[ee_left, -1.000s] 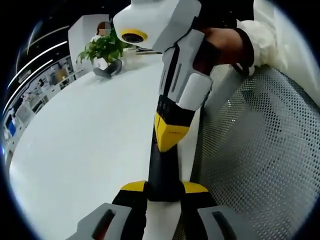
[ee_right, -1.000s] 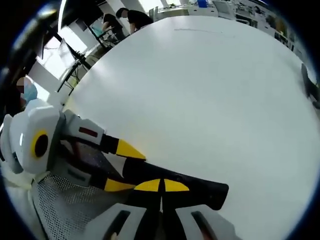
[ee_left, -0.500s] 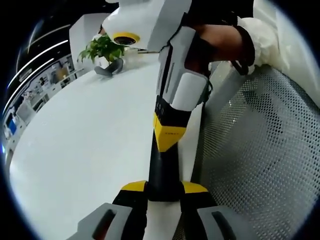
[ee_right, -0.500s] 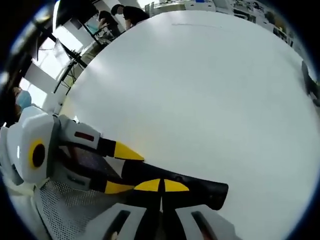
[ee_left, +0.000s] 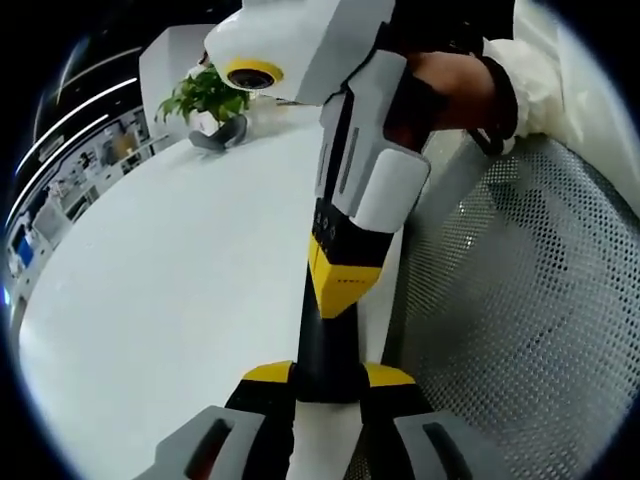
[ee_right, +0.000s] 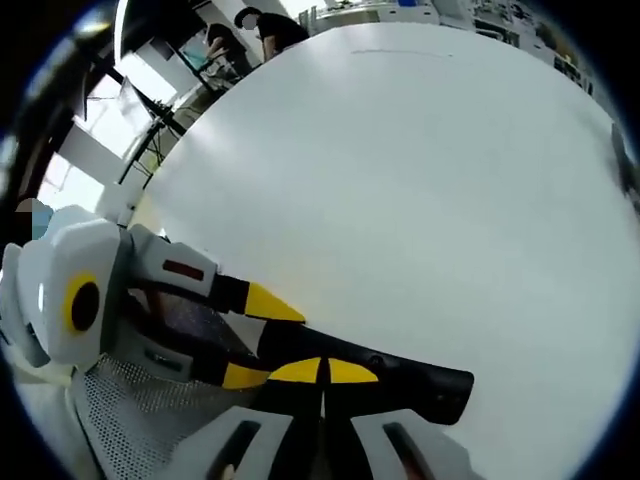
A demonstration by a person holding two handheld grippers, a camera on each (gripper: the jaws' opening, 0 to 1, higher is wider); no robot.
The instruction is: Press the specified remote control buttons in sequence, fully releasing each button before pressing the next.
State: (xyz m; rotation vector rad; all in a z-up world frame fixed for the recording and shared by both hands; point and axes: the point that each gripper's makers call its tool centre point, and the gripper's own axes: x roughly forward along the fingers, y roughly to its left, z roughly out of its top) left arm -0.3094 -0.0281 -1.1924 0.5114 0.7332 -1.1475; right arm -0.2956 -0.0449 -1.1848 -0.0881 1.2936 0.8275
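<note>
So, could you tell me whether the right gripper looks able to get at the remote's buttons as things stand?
Probably yes. The left gripper is shut on one end of the remote, leaving its length bare, and the right gripper, shut, sits right over it with nothing between. The buttons themselves are too dark to make out.

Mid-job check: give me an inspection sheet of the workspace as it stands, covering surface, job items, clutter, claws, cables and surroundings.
Surface: white table, mostly bare.
Job's things: black remote control lying near the table edge; its buttons are too dark to make out.
Clutter: potted plant and a grey object beside it at the far end.
Claws: left claw shut on the remote's near end; right claw shut, tips down on the remote's top face.
Cables: nothing seen.
Surroundings: perforated grey mesh surface alongside the table, a person's hand and white sleeve on the right claw, people at workstations beyond the table.
</note>
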